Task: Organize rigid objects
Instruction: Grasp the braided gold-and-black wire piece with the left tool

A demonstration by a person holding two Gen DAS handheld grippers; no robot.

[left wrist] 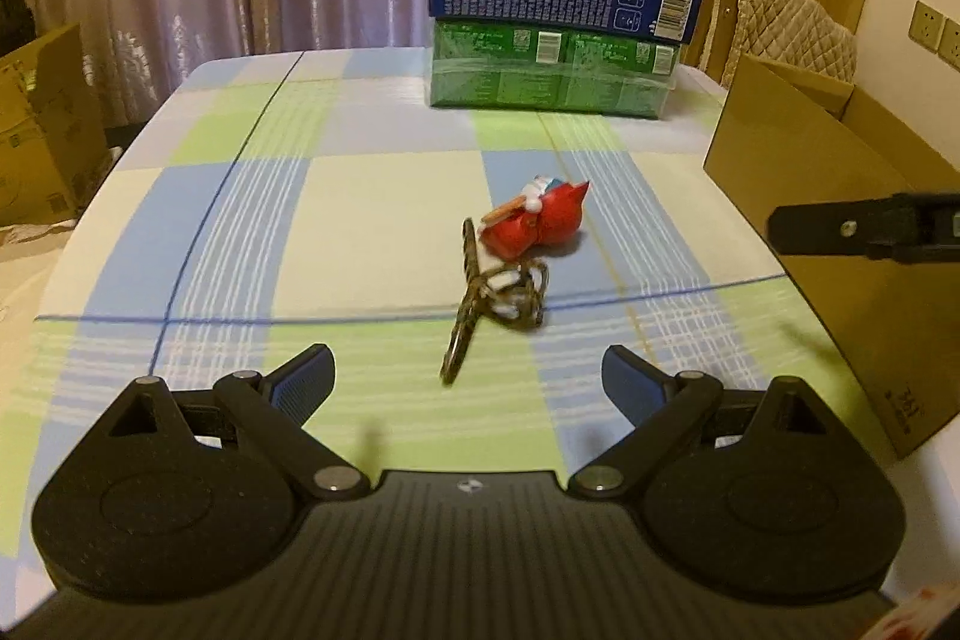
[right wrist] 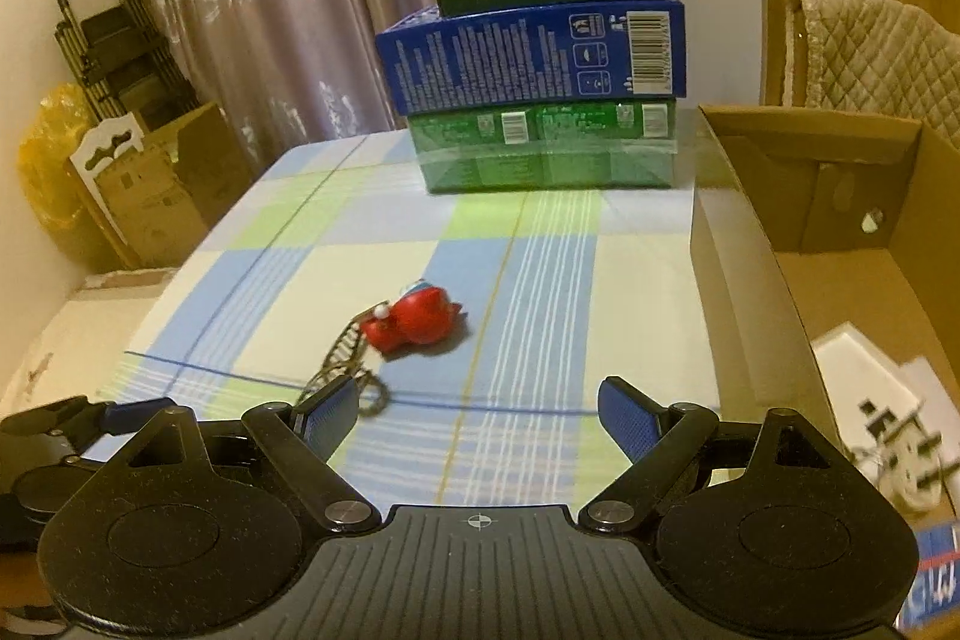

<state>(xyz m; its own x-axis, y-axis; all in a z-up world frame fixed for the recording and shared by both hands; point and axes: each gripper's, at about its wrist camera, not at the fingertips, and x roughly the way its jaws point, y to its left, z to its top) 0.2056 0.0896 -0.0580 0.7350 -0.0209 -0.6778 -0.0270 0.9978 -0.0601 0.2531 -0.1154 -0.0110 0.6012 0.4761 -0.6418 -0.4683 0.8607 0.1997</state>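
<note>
A red toy figure keychain [left wrist: 535,222] with a bronze chain and rings [left wrist: 501,295] lies on the checked tablecloth, just ahead of my left gripper [left wrist: 468,379], which is open and empty. In the right wrist view the red toy [right wrist: 416,321] lies ahead and left of my right gripper [right wrist: 477,415], which is open and empty; its chain [right wrist: 345,358] runs behind the left fingertip. The left gripper [right wrist: 78,421] shows at the left edge there. The right gripper's tip [left wrist: 864,226] shows at the right edge of the left wrist view.
An open cardboard box [right wrist: 756,244] stands at the table's right side with white items [right wrist: 882,400] inside. Stacked green, blue and dark green boxes [right wrist: 543,64] stand at the table's far end. A padded chair [right wrist: 870,46] and more cartons [left wrist: 42,124] surround the table.
</note>
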